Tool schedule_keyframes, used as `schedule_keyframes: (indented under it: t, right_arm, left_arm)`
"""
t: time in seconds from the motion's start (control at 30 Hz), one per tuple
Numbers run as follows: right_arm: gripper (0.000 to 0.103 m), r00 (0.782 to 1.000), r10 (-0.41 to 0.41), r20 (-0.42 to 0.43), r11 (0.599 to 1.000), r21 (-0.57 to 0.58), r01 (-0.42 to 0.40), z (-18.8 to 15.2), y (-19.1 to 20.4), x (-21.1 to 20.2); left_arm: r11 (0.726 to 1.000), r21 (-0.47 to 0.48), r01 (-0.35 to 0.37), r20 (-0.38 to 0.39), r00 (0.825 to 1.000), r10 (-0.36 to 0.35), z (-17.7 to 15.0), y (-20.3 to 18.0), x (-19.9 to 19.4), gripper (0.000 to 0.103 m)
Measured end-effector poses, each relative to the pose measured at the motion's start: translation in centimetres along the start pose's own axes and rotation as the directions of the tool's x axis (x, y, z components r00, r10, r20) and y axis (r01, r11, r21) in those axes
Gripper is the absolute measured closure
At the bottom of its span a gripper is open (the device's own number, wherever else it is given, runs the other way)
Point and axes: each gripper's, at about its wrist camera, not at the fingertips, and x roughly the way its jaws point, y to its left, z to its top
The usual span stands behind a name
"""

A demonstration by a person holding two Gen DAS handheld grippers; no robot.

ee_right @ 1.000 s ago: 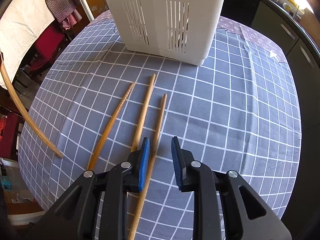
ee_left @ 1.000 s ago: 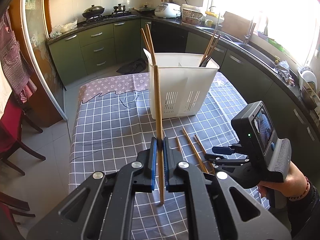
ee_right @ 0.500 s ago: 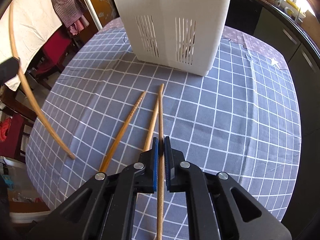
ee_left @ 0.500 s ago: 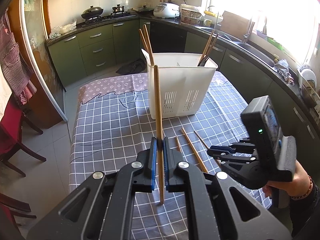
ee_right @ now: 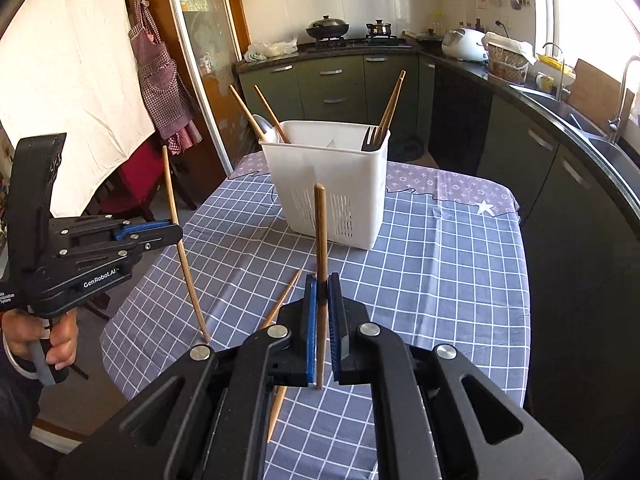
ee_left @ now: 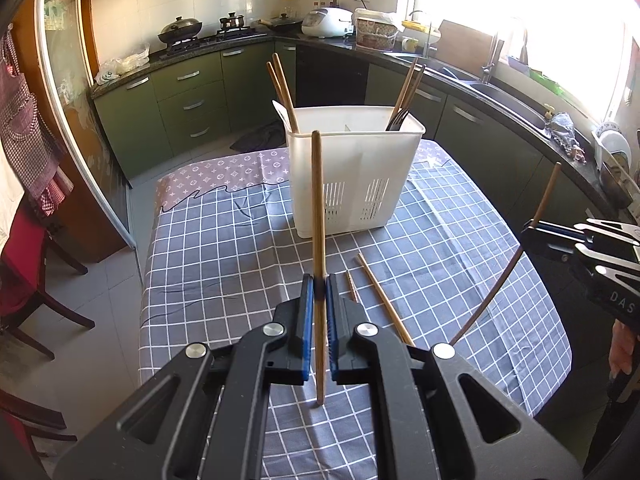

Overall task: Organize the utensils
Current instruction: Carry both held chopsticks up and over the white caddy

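A white slotted utensil caddy (ee_left: 352,168) (ee_right: 328,184) stands at the table's far middle, with several chopsticks, a spoon and a fork upright in it. My left gripper (ee_left: 318,284) (ee_right: 176,232) is shut on a wooden chopstick (ee_left: 317,208) (ee_right: 176,200), held nearly upright above the cloth. My right gripper (ee_right: 322,284) (ee_left: 532,232) is shut on another chopstick (ee_right: 320,224) (ee_left: 544,196), raised off the table at the right. Two loose chopsticks (ee_left: 384,300) (ee_right: 286,294) lie on the cloth between the grippers and the caddy.
A grey checked tablecloth (ee_left: 224,248) covers the table. Red chairs (ee_left: 24,272) stand at its left side. Green kitchen cabinets (ee_left: 180,104) and a dark counter with a sink (ee_left: 500,88) run behind and to the right. A person's hand (ee_right: 52,340) holds the left gripper's handle.
The right gripper shut on a chopstick lying on the cloth and lifted it clear of the table, tilting upward. The left gripper stayed still with its chopstick.
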Motion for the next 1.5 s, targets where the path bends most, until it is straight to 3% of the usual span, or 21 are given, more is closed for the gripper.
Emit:
schedule_keyframes:
  t: [1.0, 1.3, 1.5]
  right_arm:
    - [0.097, 1.0, 0.023, -0.001, 1.0, 0.012, -0.023, -1.1, 0.1, 0.0]
    - [0.096, 0.999, 0.037, 0.03, 0.999, 0.017, -0.038, 0.1, -0.3, -0.9]
    - [0.096, 0.998, 0.052, 0.047, 0.999, 0.014, -0.053, 1.3, -0.3, -1.0]
  left_arm:
    - [1.0, 0.026, -0.004, 0.041, 0.999, 0.003, 0.8, -0.7, -1.9, 0.097]
    - [0.999, 0.047, 0.022, 0.083, 0.996, -0.026, 4.7, -1.4, -4.1, 0.097]
    - [0.997, 0.073, 0.009, 0.198, 0.98, -0.024, 9.6, -2.5, -7.8, 0.097]
